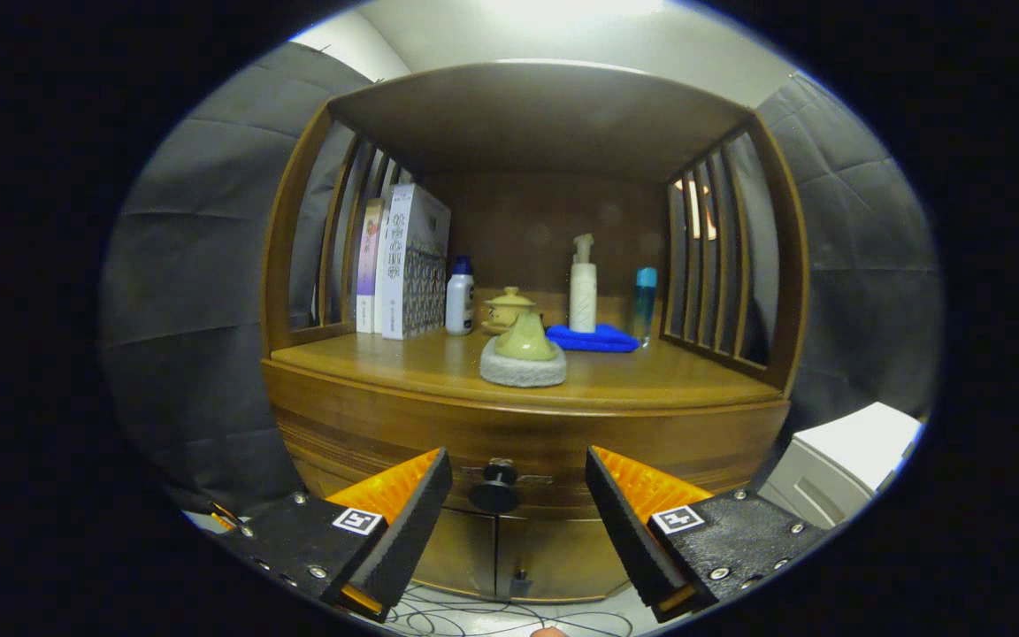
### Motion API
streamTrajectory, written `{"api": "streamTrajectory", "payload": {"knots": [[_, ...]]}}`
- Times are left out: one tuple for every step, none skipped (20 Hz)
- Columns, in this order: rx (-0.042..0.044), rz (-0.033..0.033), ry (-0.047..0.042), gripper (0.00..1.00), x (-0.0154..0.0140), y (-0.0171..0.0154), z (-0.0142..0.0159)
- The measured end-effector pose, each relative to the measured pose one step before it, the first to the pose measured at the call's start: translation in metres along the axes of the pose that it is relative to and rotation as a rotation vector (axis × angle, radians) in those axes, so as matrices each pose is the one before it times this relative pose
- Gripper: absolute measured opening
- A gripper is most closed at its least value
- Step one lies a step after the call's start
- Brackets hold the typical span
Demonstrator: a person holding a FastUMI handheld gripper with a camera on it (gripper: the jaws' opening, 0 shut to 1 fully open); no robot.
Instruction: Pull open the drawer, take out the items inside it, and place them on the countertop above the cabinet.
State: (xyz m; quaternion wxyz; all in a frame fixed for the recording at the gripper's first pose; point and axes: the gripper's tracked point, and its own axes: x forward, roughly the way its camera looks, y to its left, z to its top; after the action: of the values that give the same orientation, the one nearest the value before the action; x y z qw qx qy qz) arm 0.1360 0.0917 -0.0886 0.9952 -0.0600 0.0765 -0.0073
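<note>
Nothing is done yet: the drawer (509, 442) at lower centre looks closed, its knob (495, 492) untouched between the 2 spread fingers of the gripper (518, 495); all steps remain.

Blue cloth (592, 337), brown wood cabinet (527, 425)

In the lower middle of the frame we see the gripper (518, 495) with its fingers spread apart, and the black round drawer knob (494, 489) lies between them. Above it, on the wooden countertop (651, 380), a yellow-green scrubber on a grey pad (524, 354) stands in front; behind it are a small yellow lidded pot (509, 310), a white pump bottle (583, 285) and a folded blue cloth (593, 338), with white boxes (403, 265) at the left.
</note>
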Motion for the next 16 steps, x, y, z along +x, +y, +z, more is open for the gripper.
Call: {"api": "streamTrajectory", "payload": {"knots": [[0.00134, 0.00681, -0.01790, 0.95, -0.00766, -0.00029, 0.00722], [-0.00296, 0.00865, -0.01692, 0.95, -0.00795, -0.00111, 0.00849], [-0.00384, 0.00628, -0.01002, 0.95, -0.00832, -0.00298, 0.00616], [-0.00127, 0.00283, -0.00895, 0.95, -0.00930, -0.00300, 0.00626], [-0.00119, -0.00304, -0.00905, 0.95, -0.00932, -0.00444, 0.00563], [-0.00431, -0.00426, -0.01561, 0.95, -0.00902, -0.00496, 0.00642], [-0.00527, -0.00144, -0.01840, 0.95, -0.00791, -0.00282, 0.00586], [-0.01245, 0.00357, -0.01530, 0.95, -0.00722, -0.00223, 0.00518], [-0.00566, 0.00486, -0.00821, 0.95, -0.00840, -0.00273, 0.00150], [0.00603, 0.00410, -0.00384, 0.95, -0.00730, -0.00155, 0.00208], [0.01561, 0.00421, -0.00099, 0.95, -0.00650, -0.00186, 0.00072], [0.01734, 0.00079, 0.00265, 0.95, -0.00712, -0.00203, -0.00040], [0.01760, -0.00220, 0.00465, 0.95, -0.00643, -0.00354, -0.00113], [0.01844, -0.00311, -0.00047, 0.95, -0.00769, -0.00338, -0.00069], [0.01366, -0.00300, -0.00458, 0.95, -0.00505, -0.00310, 0.00047], [0.00479, -0.00017, -0.00248, 0.95, -0.00586, -0.00262, -0.00056]]}}
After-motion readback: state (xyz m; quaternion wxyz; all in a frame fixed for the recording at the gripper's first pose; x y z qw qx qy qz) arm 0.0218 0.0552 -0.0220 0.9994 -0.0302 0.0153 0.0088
